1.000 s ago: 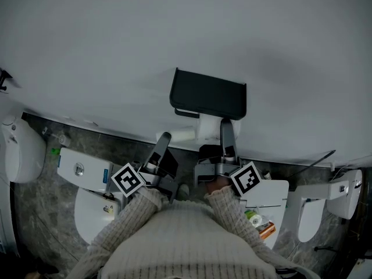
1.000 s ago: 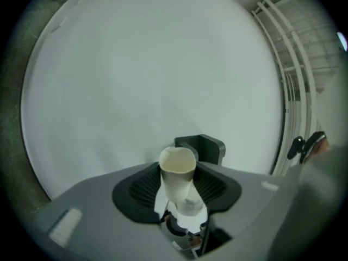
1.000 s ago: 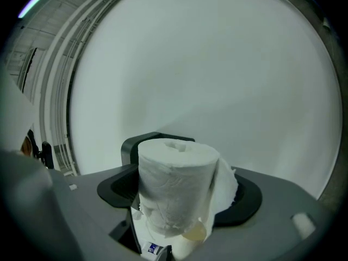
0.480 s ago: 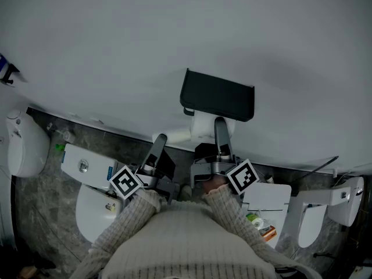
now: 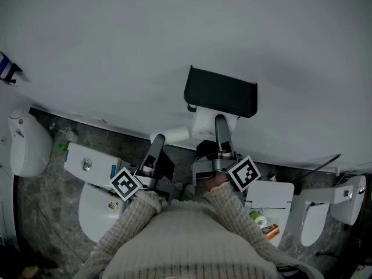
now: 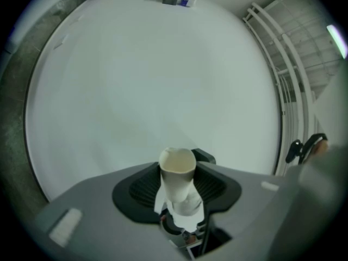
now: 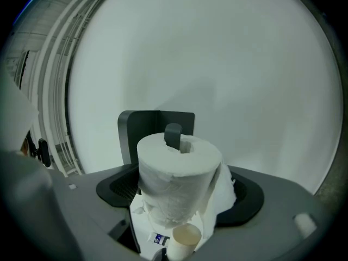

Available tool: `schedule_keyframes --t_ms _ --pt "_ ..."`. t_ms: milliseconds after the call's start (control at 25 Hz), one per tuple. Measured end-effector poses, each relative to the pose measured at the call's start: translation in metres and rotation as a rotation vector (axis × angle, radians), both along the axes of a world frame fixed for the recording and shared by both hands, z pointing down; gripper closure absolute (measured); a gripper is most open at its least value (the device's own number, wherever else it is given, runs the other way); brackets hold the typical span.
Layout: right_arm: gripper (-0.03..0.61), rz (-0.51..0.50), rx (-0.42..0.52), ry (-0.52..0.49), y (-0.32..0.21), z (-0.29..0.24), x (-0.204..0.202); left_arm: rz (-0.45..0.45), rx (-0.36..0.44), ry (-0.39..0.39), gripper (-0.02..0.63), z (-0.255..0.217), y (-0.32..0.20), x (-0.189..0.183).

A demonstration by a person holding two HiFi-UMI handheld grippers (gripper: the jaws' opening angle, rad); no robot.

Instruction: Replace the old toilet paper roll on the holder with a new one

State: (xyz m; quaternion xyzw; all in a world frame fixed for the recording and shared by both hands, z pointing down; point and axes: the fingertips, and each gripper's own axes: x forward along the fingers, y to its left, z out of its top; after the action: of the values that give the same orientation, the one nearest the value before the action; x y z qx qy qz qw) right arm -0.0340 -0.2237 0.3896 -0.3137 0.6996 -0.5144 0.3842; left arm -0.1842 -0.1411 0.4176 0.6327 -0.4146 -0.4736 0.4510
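A black holder [image 5: 221,92] is fixed to the pale wall, and its peg [image 7: 173,135] goes through the core of the new white toilet paper roll [image 7: 179,178]. My right gripper [image 5: 221,125] is shut on that roll [image 5: 204,124], whose loose sheet hangs crumpled at its right side. Left of the holder, my left gripper [image 5: 158,142] is shut on the old bare cardboard tube [image 6: 176,174], which sticks out past the jaws towards the wall. The tube [image 5: 172,135] is off the holder. A tube end [image 7: 185,239] also shows low in the right gripper view.
Below the wall is a grey marbled floor with a white toilet cistern [image 5: 87,166] and bowl [image 5: 96,214] at left. Another cistern [image 5: 268,195] at right carries small items [image 5: 257,218]. More white fixtures stand at far left [image 5: 23,147] and far right [image 5: 343,195].
My left gripper has drawn the cardboard tube leftward, away from the holder. The right gripper stays at the new roll on the peg.
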Motion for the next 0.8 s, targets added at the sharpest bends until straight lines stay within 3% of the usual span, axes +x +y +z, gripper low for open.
schedule_keyframes --t_ms 200,600,680,800 --pt "0.166 -0.021 0.004 0.008 0.011 0.001 -0.007 0.007 0.022 0.001 0.442 -0.002 0.007 -0.009" --pt "0.175 -0.062 -0.031 0.056 0.041 0.016 0.011 0.088 0.030 0.024 0.442 0.001 0.016 0.014" --pt "0.211 -0.074 -0.013 0.057 0.049 0.016 0.017 0.116 0.045 0.029 0.442 0.001 0.017 0.021" --pt "0.349 -0.080 0.022 0.001 0.061 0.014 0.029 0.156 0.069 0.050 0.442 -0.002 0.017 0.033"
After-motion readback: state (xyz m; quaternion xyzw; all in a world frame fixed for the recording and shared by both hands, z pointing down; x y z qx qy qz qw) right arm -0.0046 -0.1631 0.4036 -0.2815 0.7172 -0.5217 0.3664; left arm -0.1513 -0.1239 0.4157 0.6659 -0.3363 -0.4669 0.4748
